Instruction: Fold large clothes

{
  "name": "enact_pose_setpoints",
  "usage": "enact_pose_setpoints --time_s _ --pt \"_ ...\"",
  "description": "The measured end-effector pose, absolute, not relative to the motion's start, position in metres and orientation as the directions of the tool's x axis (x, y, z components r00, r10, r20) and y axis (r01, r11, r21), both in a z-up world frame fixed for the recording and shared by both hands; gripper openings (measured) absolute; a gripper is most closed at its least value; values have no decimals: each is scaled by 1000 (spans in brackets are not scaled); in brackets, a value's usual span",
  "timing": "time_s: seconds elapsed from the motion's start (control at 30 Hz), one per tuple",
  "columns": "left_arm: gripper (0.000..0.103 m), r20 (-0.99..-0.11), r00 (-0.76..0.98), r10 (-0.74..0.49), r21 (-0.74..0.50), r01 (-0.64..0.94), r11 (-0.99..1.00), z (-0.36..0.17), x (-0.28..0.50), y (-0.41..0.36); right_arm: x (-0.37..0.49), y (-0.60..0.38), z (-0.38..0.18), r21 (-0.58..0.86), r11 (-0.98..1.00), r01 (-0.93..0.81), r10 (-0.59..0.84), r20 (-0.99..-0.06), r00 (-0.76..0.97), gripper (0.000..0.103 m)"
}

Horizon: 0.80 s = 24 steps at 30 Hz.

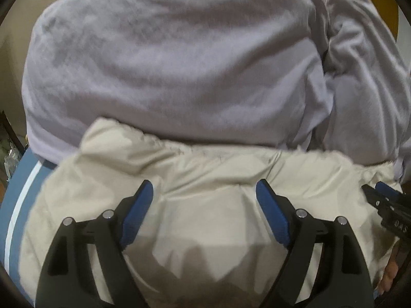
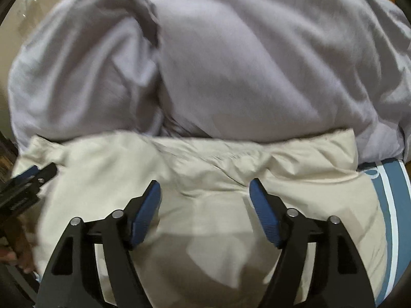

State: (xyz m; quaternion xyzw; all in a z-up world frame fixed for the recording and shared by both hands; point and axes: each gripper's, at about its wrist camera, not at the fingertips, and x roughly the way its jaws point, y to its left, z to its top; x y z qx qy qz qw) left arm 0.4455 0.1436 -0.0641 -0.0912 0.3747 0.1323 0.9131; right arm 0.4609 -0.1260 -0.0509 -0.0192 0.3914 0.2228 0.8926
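Note:
A cream padded garment [image 1: 205, 174] [image 2: 205, 169] lies folded in front of me, its far edge against a big pale lilac garment [image 1: 167, 59] [image 2: 244, 64]. My left gripper [image 1: 204, 187] hovers over the cream cloth with its blue pads wide apart and nothing between them. My right gripper [image 2: 204, 186] stands open the same way over the same cloth, its pads clear of the fabric. Each gripper shows at the edge of the other's view: the right gripper [image 1: 385, 200] and the left gripper [image 2: 28, 187].
A blue cloth with white stripes [image 1: 23, 200] [image 2: 390, 205] lies under the garments. A hand [image 1: 390, 277] shows at the lower right of the left wrist view. Beige floor [image 2: 33, 5] and dark furniture [image 1: 10, 133] border the pile.

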Motion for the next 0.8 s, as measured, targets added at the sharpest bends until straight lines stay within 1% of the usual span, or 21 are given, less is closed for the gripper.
enact_pose_setpoints --time_s 0.17,0.3,0.47,0.73,0.8 --pt "82 -694 696 186 -59 -312 948 -54 451 142 462 -98 -45 222 876 -428 450 -696 560 77" --pt "82 -707 680 195 -36 -309 950 -63 463 138 463 -66 -64 188 880 -436 425 -722 546 77" --pt "82 -740 643 199 -28 -325 945 -86 474 137 460 -63 -81 149 893 -424 384 -744 547 77" --pt "86 -734 648 204 -36 -338 941 -98 476 138 468 -46 -95 130 902 -413 363 -746 558 82" --pt "86 -733 649 205 -37 -339 940 -111 483 129 469 -42 -98 126 902 -412 360 -745 561 83"
